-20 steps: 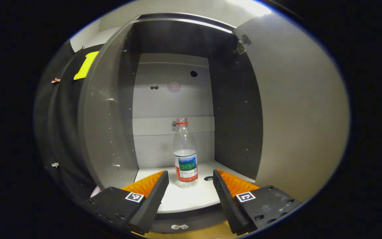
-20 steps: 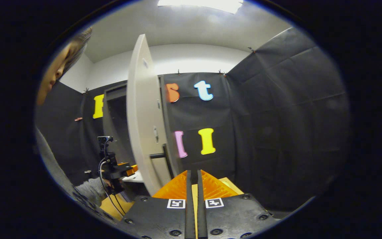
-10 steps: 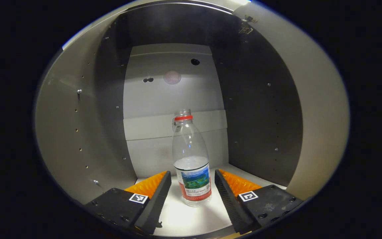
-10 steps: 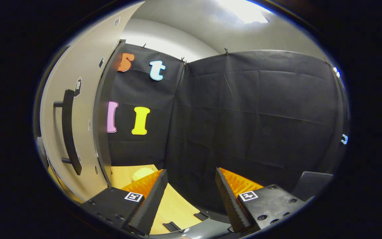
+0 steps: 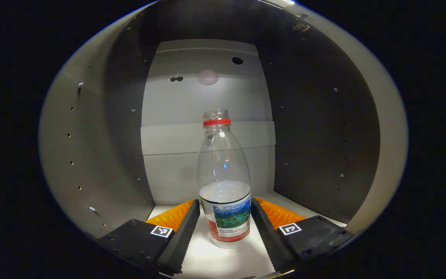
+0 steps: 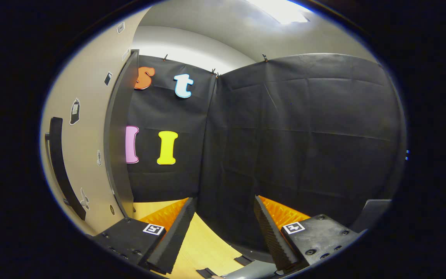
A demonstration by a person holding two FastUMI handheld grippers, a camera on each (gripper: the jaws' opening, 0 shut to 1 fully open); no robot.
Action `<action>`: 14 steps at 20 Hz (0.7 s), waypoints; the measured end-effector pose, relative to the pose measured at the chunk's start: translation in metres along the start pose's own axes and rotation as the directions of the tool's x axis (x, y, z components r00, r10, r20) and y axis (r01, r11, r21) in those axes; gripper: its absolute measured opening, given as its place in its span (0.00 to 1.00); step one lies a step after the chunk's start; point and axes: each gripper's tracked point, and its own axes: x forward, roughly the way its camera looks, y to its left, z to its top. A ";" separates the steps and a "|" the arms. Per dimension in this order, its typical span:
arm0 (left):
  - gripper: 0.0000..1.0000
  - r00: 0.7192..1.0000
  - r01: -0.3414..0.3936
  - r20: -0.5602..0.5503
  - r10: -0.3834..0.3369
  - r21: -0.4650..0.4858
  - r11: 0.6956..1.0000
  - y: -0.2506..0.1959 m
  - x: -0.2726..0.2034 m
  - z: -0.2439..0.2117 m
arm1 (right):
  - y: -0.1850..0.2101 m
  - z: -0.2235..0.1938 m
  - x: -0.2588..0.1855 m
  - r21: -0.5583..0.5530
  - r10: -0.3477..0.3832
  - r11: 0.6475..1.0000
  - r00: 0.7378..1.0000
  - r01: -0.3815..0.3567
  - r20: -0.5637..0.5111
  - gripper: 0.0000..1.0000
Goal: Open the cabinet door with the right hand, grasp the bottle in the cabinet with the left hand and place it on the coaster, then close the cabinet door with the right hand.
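The cabinet (image 5: 103, 155) is open, and the left gripper view looks straight into it: grey side walls dotted with shelf-pin holes, a paler back panel (image 5: 207, 155) with a horizontal strip across its middle, and a white floor (image 5: 223, 259). In the right gripper view the door (image 6: 87, 128) stands swung out at the left, its outer face toward the camera, with a dark bar handle (image 6: 58, 162) running down it and a few small stickers nearby. The right side of that view shows the black booth wall (image 6: 296, 131), and below it a strip of light wooden table (image 6: 203, 248).

The bottle (image 5: 225, 186) stands upright on the cabinet floor, clear plastic, uncapped, with a red ring at its neck, a little water in it and a printed label round its lower part. The left gripper (image 5: 225, 211) is inside the cabinet with its fingers spread wide, one on each side of the bottle's label; whether either finger touches the bottle I cannot tell.

The right gripper (image 6: 223, 215) hangs over the table, just beside the door's edge, its fingers wide apart and holding nothing.
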 end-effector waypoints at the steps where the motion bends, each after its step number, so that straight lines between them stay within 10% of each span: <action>1: 0.84 1.000 -0.003 -0.003 0.003 0.001 1.000 0.000 0.004 -0.002 | 0.002 -0.002 0.003 -0.004 0.006 1.000 1.000 -0.006 -0.007 0.95; 14: 0.76 0.999 0.035 0.011 -0.035 -0.045 0.998 -0.004 0.018 0.009 | 0.013 -0.005 0.018 0.019 0.076 0.997 0.997 -0.075 -0.034 0.95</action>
